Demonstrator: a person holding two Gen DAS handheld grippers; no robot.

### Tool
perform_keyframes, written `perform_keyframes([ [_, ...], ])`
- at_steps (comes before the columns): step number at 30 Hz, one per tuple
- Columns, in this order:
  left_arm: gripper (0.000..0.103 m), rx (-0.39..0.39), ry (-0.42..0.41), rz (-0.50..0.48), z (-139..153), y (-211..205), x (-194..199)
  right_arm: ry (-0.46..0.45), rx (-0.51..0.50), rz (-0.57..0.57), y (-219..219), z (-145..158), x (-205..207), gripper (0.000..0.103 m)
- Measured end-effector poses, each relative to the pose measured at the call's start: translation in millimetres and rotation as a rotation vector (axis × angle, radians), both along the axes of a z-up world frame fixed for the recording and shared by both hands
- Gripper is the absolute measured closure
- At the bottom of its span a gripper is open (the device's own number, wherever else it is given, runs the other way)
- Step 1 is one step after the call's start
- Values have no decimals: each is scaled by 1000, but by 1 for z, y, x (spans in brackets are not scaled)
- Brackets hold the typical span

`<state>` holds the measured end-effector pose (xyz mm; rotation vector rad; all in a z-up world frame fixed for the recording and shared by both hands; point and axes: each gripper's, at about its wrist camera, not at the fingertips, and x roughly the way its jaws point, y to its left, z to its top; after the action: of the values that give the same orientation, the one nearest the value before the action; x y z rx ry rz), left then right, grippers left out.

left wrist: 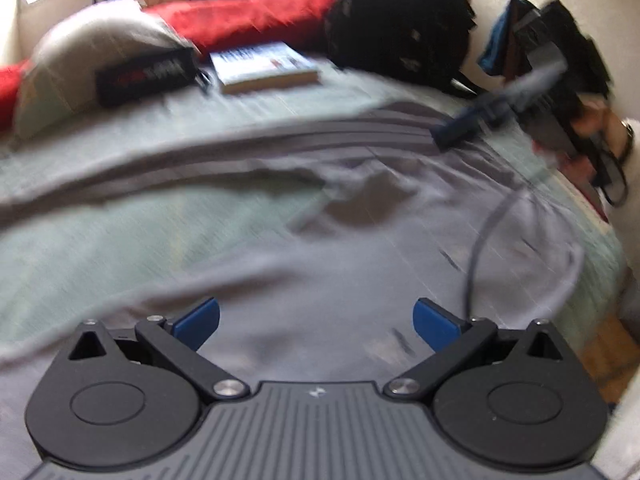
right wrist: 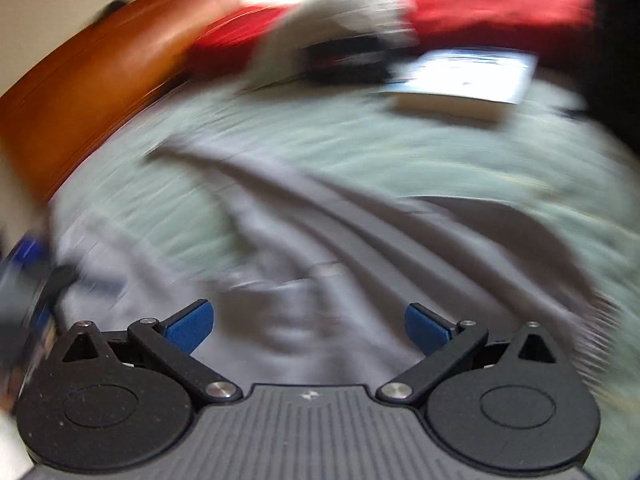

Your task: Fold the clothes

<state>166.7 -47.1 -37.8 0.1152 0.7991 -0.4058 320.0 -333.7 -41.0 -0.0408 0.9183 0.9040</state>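
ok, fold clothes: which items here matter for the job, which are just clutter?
For the job:
grey garment, spread on the bed
left gripper, open
right gripper, open

Lying about:
book
black case
red pillow
grey-white pillow
black backpack
green bedspread

Both tongs [left wrist: 316, 322] [right wrist: 309, 326] have blue pads [left wrist: 198, 322], black linkage arms, silver screws [left wrist: 228, 387] and ribbed grey bodies.

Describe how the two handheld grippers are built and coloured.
Both match. The left gripper and the right gripper each have blue finger pads on black linkage arms with silver pivot screws, two round black housings and a ribbed grey centre plate bearing a small white mark. A dark cable trails across the left view.
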Motion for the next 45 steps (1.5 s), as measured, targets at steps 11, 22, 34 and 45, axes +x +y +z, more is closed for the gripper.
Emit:
perform_keyframes([
  [11,2,89,17,64,20,3,69,-23,25,260,48,-36,-9,0],
  [22,9,184,-66,56,17,-41,218,39,184,225,10,-45,0,0],
  [34,12,281,-14,-44,-20,-47,261,53,210,226,5,-48,2,0],
  [45,12,319,-13,-80,-24,-46,231,60,207,229,6,-48,4,0],
])
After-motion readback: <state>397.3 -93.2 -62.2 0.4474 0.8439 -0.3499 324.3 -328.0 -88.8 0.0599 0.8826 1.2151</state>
